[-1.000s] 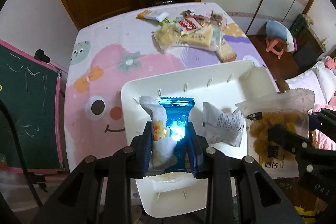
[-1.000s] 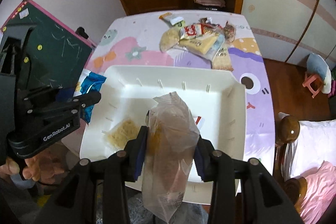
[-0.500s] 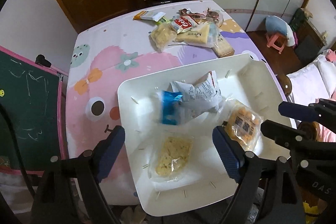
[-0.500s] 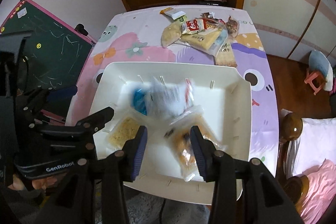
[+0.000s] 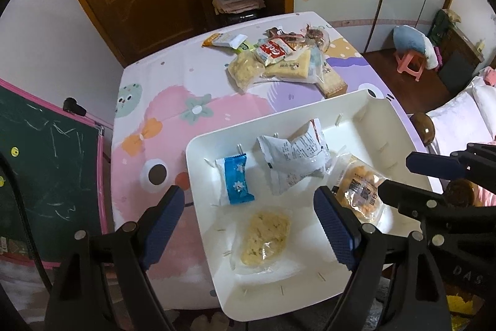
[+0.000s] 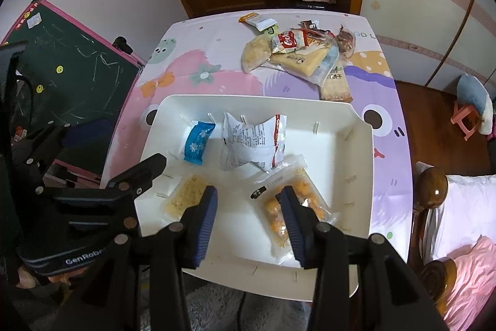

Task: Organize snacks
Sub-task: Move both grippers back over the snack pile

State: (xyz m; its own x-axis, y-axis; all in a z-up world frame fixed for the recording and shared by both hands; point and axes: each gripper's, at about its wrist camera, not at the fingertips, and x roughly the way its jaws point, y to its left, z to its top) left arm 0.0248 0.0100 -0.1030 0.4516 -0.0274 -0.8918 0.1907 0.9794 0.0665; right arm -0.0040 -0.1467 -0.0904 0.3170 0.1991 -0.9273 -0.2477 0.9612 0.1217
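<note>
Release looked complete: left gripper (image 5: 248, 219) and right gripper (image 6: 249, 216) hung empty, jaws apart, over the white plastic tray (image 6: 356, 145) holding four snack packets, while the loose wrapped-snack pile (image 6: 297, 51) at twelve o'clock needed fetching next.

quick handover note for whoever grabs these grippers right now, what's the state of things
Left gripper: open, empty, over the white tray.
Right gripper: open, empty, above the orange snack bag.
In the tray: blue packet, white packet, yellow cracker pack, orange snack bag.
Left to do: the snack pile at the table's far end is not yet in the tray.
</note>
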